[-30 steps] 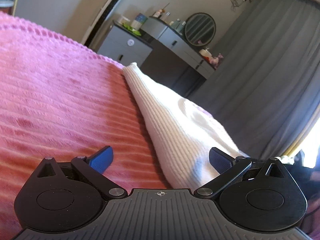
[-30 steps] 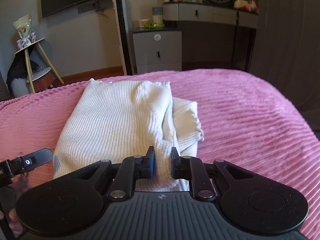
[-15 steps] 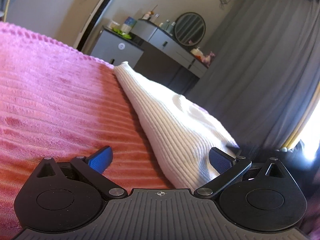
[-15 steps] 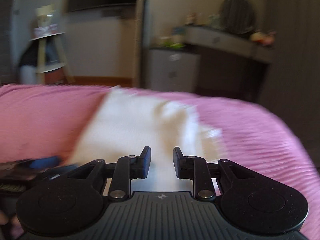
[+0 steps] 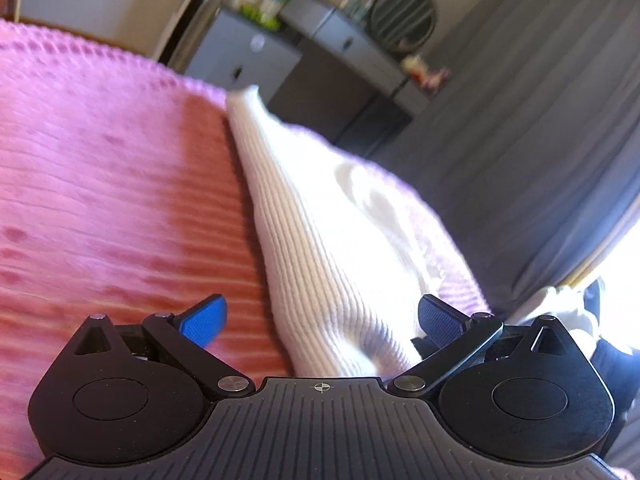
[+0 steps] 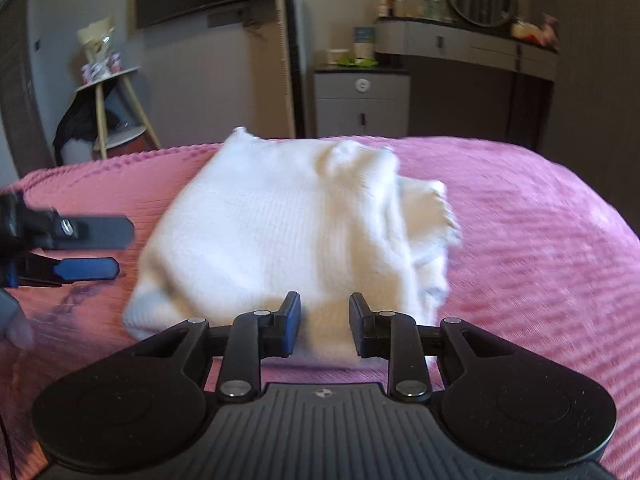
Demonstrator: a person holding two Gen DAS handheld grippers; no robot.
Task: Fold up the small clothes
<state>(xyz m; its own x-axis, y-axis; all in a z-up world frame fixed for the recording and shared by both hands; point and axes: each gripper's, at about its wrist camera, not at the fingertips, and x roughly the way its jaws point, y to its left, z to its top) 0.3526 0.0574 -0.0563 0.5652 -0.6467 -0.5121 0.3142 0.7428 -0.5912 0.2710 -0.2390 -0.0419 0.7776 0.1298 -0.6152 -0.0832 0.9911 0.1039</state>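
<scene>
One folded sweater [image 6: 288, 232]; two grippers

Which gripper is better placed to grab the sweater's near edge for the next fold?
Right. The right gripper is lined up on the white sweater's near edge, fingers apart. The left gripper sits off to its side over the pink blanket.

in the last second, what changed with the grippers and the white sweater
The right gripper has let go: its jaws were pinched on the near edge of the white sweater and have just been opening, so the hem now lies loose between them. The left gripper stayed wide open beside the sweater's left edge. The sweater stayed folded on the pink bedspread.
</scene>
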